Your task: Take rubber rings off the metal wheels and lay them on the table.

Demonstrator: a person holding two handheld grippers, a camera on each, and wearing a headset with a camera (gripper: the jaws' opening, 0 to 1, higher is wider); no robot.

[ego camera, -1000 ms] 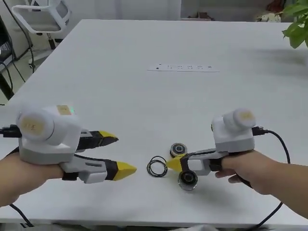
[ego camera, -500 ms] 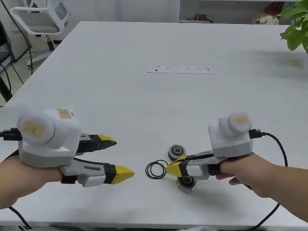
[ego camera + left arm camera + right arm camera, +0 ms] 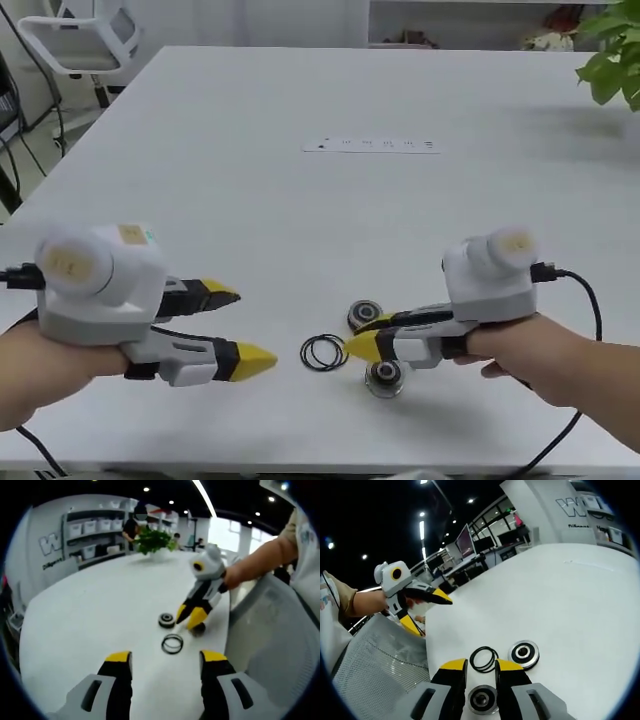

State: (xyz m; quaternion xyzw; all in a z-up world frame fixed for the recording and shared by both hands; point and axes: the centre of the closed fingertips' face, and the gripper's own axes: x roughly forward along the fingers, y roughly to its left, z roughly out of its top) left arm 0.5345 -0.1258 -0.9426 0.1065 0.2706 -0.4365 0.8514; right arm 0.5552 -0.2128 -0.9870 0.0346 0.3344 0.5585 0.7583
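On the table (image 3: 300, 80), thin black rubber rings (image 3: 323, 352) lie flat, overlapping.

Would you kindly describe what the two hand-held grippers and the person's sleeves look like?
The left hand-held gripper and the right hand-held gripper match: a white boxy housing with a rounded top, a grey body, black jaws ending in pointed yellow tips, and a black cable trailing from the rear. The person wears a beige short sleeve.
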